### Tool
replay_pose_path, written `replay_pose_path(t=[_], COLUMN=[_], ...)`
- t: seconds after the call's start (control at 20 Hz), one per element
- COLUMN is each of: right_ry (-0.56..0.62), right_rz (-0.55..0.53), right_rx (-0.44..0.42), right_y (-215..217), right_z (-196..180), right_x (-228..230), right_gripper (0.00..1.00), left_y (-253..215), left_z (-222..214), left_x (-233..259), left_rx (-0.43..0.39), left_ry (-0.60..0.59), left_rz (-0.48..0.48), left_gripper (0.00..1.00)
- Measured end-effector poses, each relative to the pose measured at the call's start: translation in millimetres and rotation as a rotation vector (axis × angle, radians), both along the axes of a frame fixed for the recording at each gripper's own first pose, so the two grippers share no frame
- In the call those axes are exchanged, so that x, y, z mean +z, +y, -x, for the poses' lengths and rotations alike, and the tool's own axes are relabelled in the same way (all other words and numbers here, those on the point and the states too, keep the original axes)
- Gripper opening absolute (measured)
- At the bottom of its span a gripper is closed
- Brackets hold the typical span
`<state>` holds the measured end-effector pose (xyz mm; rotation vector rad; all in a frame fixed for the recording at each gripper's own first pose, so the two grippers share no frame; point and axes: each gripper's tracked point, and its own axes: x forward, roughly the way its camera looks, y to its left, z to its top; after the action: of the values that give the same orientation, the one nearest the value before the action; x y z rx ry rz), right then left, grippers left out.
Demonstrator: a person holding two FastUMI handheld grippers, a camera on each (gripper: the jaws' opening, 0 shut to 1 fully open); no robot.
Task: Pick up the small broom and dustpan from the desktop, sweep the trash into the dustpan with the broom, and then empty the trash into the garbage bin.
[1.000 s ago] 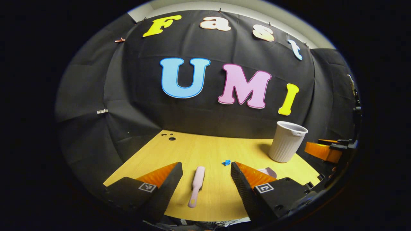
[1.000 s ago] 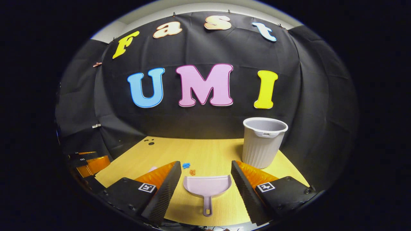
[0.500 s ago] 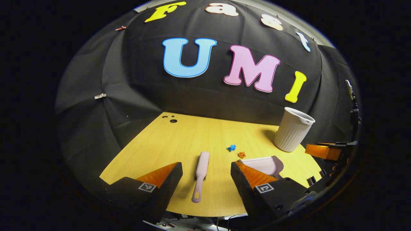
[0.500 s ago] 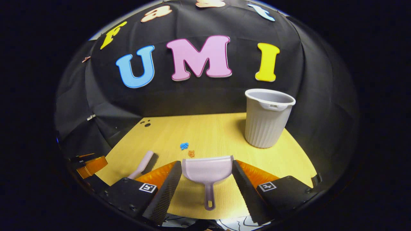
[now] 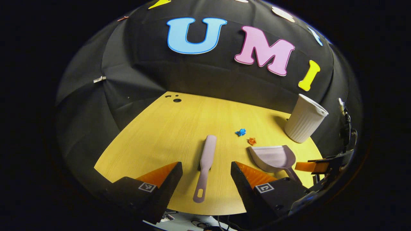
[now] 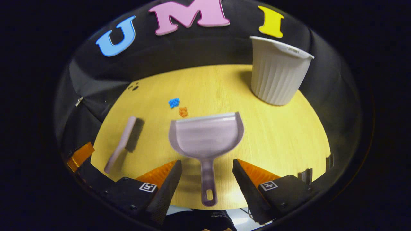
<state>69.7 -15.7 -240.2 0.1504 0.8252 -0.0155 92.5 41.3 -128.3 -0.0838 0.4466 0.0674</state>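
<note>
On the wood-grain desktop (image 6: 282, 134), from your left, the slim broom (image 5: 205, 166) lies between your wide-open left gripper (image 5: 206, 175), then two crumpled scraps (image 6: 178, 106), the smooth dustpan (image 6: 207, 138) with its handle between your wide-open right gripper (image 6: 207, 173), then the ribbed bin (image 6: 277, 77), its inside hidden.

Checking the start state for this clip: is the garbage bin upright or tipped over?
Upright. The garbage bin stands on its base on the desktop, open rim upward; its slant is likely lens distortion. Its inside is hidden, so the contents cannot be told.

Both grippers' fingers (image 5: 175, 173) wide apart
</note>
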Motion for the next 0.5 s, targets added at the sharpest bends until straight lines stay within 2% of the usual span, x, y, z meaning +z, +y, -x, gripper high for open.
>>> replay_pose_path(t=[0.2,0.5], right_ry=[0.115,0.21], right_rz=[-0.016,-0.016], right_rx=[-0.009,-0.02], right_y=[0.3,-4.0], right_z=[-6.6,-29.1], right_x=[-39.5,-67.2], right_gripper=[1.0,1.0], left_y=[4.5,10.5], left_z=[-12.1,-38.5], left_x=[-28.5,-55.2], left_rx=[0.037,0.025], left_ry=[0.1,0.217], left_rz=[0.047,-0.031], left_gripper=[0.96,0.96])
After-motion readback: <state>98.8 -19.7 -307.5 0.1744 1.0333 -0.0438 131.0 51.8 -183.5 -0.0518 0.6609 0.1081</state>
